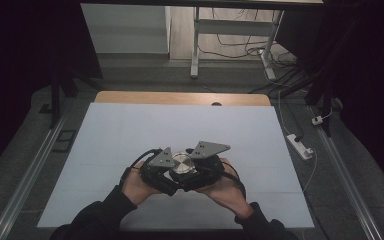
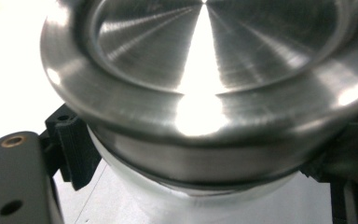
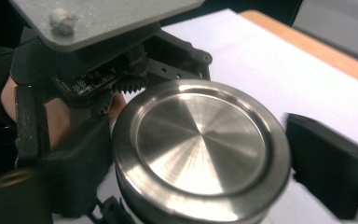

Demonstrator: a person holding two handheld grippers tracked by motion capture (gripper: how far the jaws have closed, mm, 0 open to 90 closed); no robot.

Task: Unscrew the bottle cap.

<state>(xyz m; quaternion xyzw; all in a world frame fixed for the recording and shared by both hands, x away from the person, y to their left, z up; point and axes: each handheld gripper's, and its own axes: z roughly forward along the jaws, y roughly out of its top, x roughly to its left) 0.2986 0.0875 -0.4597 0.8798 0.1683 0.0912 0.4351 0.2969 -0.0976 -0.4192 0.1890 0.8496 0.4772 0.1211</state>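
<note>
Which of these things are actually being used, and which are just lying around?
In use:
- left tool
- right tool
- metal-lidded jar, between both tools
- white table cover

Lying about:
- power strip on the floor
- loose cables beyond the table

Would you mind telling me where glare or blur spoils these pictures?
Left gripper view: a blown-out white streak of glare on the metal lid, and the table beside it overexposed. Right gripper view: softer sheen on the lid, with the black jaw at right smeared. High view: dim room, dark edges, only the white tabletop bright.
</note>
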